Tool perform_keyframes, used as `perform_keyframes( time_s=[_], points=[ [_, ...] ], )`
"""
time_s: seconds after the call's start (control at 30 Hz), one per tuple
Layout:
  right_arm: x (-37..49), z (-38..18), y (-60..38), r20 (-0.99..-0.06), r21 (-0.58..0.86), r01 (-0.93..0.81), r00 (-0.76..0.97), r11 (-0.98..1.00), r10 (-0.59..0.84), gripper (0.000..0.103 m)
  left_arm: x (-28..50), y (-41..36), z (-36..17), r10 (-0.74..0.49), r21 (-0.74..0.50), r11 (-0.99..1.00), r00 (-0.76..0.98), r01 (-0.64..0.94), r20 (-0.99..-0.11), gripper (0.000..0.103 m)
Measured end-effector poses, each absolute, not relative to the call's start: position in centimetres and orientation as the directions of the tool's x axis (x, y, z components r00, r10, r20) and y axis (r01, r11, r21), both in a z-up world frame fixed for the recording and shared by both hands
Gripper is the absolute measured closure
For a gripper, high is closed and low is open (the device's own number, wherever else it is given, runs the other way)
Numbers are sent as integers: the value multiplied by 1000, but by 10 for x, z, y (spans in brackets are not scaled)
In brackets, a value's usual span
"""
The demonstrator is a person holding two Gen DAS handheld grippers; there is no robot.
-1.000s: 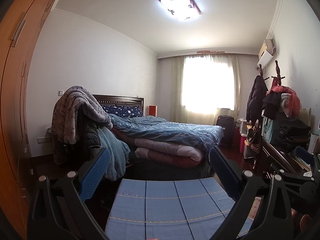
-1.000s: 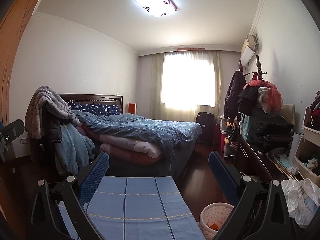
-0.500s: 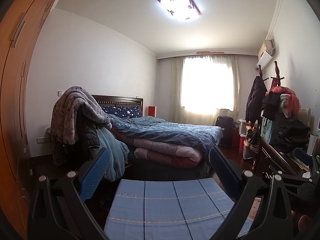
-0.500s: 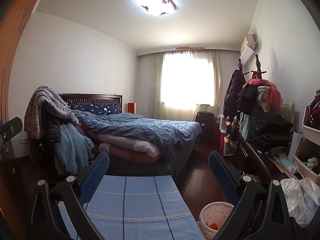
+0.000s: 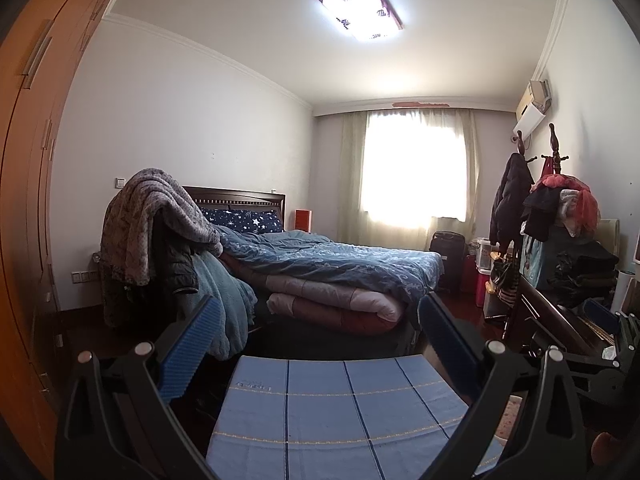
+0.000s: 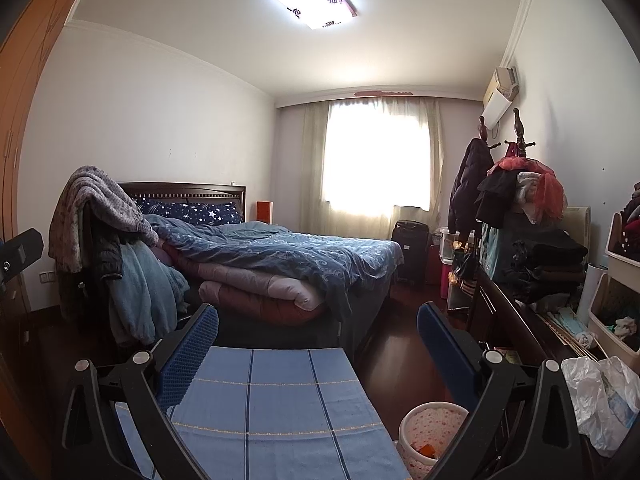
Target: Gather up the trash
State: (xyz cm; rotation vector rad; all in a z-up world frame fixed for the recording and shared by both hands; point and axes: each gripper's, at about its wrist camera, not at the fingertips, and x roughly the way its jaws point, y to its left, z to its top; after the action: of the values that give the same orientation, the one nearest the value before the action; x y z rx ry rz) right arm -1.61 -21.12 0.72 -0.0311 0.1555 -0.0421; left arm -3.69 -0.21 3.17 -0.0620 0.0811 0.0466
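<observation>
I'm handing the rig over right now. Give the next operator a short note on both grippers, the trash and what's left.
Left gripper: jaws open, empty, above the blue checked cloth.
Right gripper: jaws open, empty, over the same cloth.
Waste bin: on the floor, low and right of the right gripper, some scraps inside.
Crumpled plastic bag: on the dark desk at far right.
Done: nothing picked up.
Left: probably grab the bag, then drop it in the bin.

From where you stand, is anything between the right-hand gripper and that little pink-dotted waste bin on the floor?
Nothing visible blocks it. The open right gripper hangs above the blue checked cloth; the pink-dotted round bin stands just beside that cloth's right edge on dark wooden floor.
</observation>
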Motion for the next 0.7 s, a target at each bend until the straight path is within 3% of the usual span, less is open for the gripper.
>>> perform_keyframes(
  time_s=[0.7],
  points=[
    [-21,-1,-211,-161,-41,27,986,999,-34,4,-43,-13,30,79,-23,996,994,-81,-71,4]
  ],
)
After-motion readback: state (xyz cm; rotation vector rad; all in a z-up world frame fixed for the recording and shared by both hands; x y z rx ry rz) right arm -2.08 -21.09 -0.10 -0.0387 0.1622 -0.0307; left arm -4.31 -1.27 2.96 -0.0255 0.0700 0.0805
